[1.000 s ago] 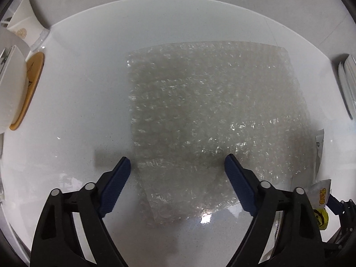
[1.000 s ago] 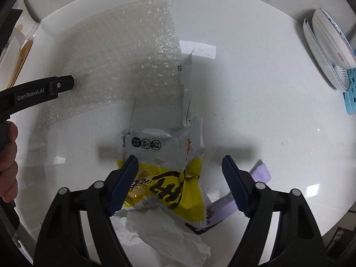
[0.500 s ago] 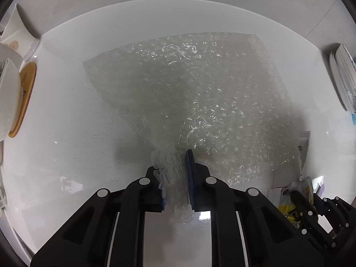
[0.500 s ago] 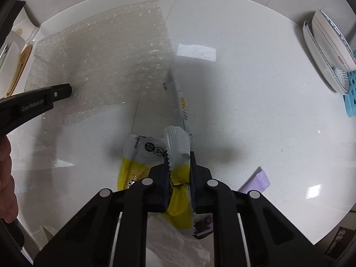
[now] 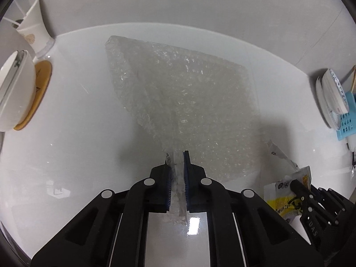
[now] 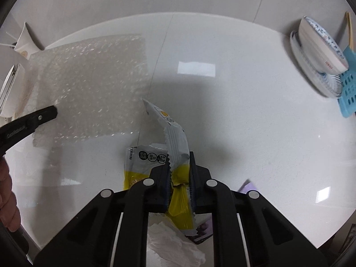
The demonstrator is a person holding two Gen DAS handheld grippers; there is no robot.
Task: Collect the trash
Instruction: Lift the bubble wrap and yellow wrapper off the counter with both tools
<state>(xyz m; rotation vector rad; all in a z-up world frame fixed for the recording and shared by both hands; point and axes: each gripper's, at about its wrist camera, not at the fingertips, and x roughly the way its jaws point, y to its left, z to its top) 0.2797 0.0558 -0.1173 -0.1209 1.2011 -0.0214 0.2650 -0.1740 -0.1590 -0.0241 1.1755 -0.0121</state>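
My left gripper [image 5: 177, 162] is shut on the near edge of a clear bubble wrap sheet [image 5: 189, 102] and holds it lifted above the white table [image 5: 77, 133]. The sheet also shows in the right wrist view [image 6: 89, 84]. My right gripper [image 6: 179, 162] is shut on a yellow and silver snack wrapper [image 6: 175, 142], lifted off the table; the wrapper also shows in the left wrist view [image 5: 287, 191]. A crumpled white tissue [image 6: 175, 244] and a purple wrapper [image 6: 247, 187] lie below the right gripper.
At the left stand a white paper cup [image 5: 33, 31] and a white bowl [image 5: 15, 91] on a wooden coaster [image 5: 42, 82]. At the right stand stacked bowls and plates [image 6: 318, 53] beside a blue rack [image 6: 349, 89]. The left gripper's arm [image 6: 26, 124] shows in the right wrist view.
Both grippers closed, the left on the bubble wrap and the right on the snack wrapper. Both have since risen from the table with their loads.
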